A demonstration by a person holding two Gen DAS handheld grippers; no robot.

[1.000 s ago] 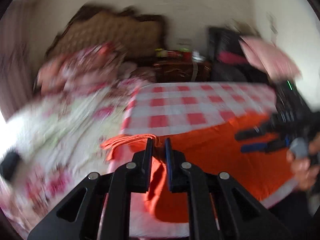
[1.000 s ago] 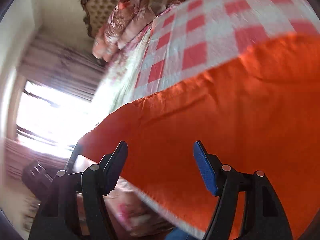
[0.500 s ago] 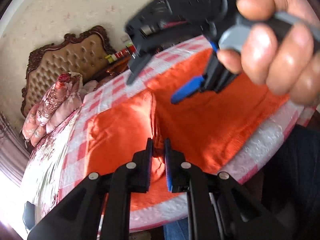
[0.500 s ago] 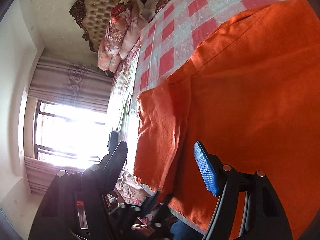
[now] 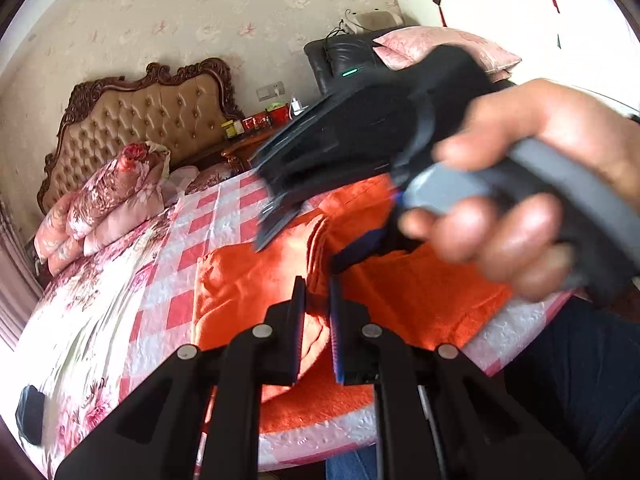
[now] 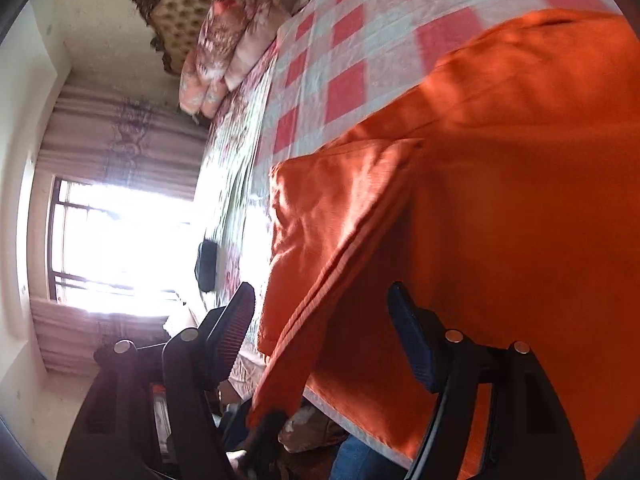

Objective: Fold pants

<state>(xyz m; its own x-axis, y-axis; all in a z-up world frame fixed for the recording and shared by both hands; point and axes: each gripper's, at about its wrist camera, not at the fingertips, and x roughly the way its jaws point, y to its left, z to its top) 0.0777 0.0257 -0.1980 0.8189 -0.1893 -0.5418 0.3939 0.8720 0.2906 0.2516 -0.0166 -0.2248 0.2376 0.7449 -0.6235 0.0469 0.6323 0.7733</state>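
Note:
Orange pants (image 5: 408, 292) lie on the red-and-white checked bed cover, near its front edge. My left gripper (image 5: 317, 320) is shut on a fold of the orange cloth and holds it lifted over the spread part. In the right wrist view the pants (image 6: 520, 200) fill the right side, with one flap (image 6: 328, 216) folded over toward the left. My right gripper (image 6: 324, 320) is open and empty above the flap's hanging edge. It also shows in the left wrist view (image 5: 316, 236), blurred, held in a hand just above the pants.
The checked cover (image 5: 224, 216) lies over a floral quilt (image 5: 80, 320). Folded floral bedding (image 5: 108, 200) sits by the tufted headboard (image 5: 152, 120). A bright window (image 6: 120, 248) is to the left. A dark object (image 5: 30, 412) lies on the quilt.
My left gripper has carried the held fold across the pants, so a flap now lies doubled over. My right gripper has swung in close above the pants, still open.

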